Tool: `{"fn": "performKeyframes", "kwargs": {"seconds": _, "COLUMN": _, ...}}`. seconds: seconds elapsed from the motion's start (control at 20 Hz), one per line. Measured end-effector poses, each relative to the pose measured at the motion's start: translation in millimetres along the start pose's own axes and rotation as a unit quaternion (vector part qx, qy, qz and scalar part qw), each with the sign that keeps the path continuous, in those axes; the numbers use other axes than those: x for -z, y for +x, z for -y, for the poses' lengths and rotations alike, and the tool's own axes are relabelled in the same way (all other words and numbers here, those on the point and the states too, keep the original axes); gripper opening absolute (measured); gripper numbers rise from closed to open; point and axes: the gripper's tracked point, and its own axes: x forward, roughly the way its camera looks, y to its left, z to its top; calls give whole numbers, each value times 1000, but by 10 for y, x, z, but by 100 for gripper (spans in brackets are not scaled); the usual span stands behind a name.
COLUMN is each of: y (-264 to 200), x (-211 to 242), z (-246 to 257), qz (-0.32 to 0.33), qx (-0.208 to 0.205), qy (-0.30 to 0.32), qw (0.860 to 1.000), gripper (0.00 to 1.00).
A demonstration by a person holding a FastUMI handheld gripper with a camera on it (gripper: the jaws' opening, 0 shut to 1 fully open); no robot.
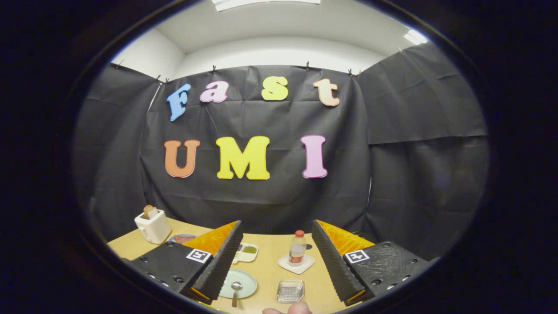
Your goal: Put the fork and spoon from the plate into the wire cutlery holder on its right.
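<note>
One spoon [236, 291] lies on the plate [246, 281], near my left finger. It looks hard, thin and slippery, so I would pinch its handle. Right of it sits the wire holder [290, 291]. My gripper [276, 261] is wide apart, holding nothing.

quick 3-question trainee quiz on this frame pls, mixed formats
1. True or false: the gripper is shut on the spoon.
2. What stands on the small white coaster beyond the fingers? A) a bottle B) a mug C) a bowl
3. Fill in: the wire cutlery holder sits to the ____ of the plate.

Key: 1 false, the fingers are wide apart and the spoon lies on the plate. 2 A, the bottle. 3 right.
</note>
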Motion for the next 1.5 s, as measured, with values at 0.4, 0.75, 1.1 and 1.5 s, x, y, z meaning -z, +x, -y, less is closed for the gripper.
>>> {"fn": "performKeyframes", "kwargs": {"seconds": 0.4, "y": 56, "x": 37, "z": -127, "qz": -32, "qx": -26, "qy": -17, "qw": 999, "gripper": 95}}
{"fn": "performKeyframes", "kwargs": {"seconds": 0.75, "y": 283, "x": 555, "z": -465, "qz": -123, "qx": -69, "qy": -39, "qw": 989, "gripper": 95}}
{"fn": "performKeyframes", "kwargs": {"seconds": 1.1, "y": 368, "x": 1429, "z": -914, "qz": -292, "qx": -124, "qy": -59, "qw": 946, "gripper": 95}}
{"fn": "performKeyframes", "kwargs": {"seconds": 1.5, "y": 81, "x": 2534, "z": -1155, "qz": -482, "qx": -131, "qy": -49, "qw": 865, "gripper": 95}}
